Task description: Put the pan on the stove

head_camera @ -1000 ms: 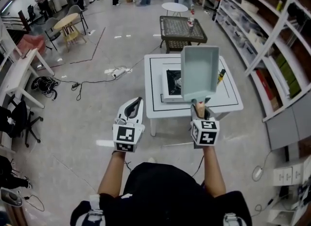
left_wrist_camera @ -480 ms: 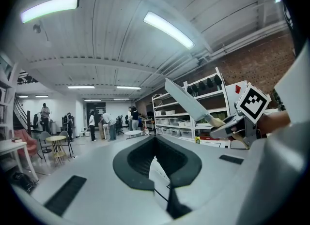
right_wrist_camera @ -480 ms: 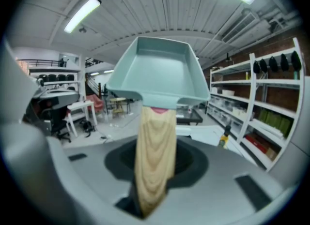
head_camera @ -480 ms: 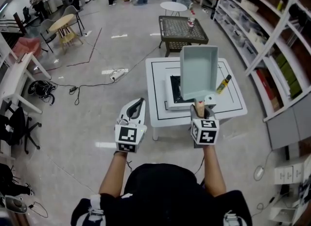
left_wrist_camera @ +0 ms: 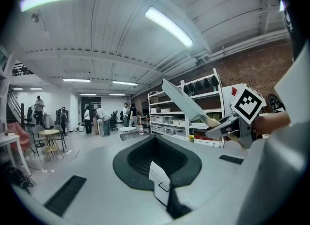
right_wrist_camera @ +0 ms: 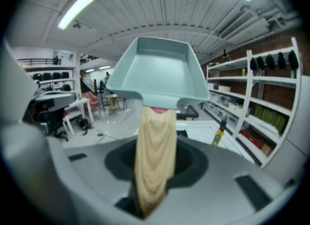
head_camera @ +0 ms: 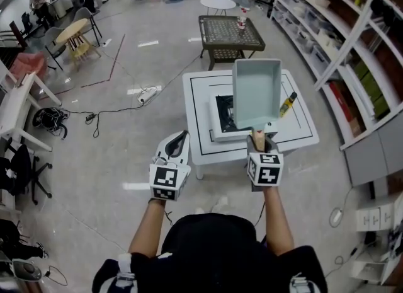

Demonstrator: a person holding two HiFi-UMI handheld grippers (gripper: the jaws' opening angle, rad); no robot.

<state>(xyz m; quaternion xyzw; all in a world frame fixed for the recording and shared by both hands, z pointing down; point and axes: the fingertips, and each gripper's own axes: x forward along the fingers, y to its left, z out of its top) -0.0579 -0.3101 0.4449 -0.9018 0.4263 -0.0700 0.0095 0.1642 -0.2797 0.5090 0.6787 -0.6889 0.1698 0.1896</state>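
Observation:
A light teal rectangular pan (head_camera: 257, 93) with a wooden handle (head_camera: 257, 139) is held up in the air, its far end tilted upward over the white table's near half. My right gripper (head_camera: 258, 143) is shut on that handle; in the right gripper view the handle (right_wrist_camera: 155, 156) runs up from between the jaws to the pan (right_wrist_camera: 157, 74). The stove (head_camera: 221, 110), black-topped on a white base, sits on the table (head_camera: 296, 129), partly hidden behind the pan. My left gripper (head_camera: 175, 140) hangs left of the table's front edge, shut and holding nothing.
A yellow bottle (head_camera: 288, 103) lies on the table right of the stove. A dark mesh table (head_camera: 230, 32) stands behind it. Shelving (head_camera: 334, 33) lines the right side. Cables (head_camera: 94, 116) trail across the floor at the left. Several people stand far back.
Both grippers and the pan have come a little closer to the white table and slightly lower. The right gripper's hold on the handle is unchanged.

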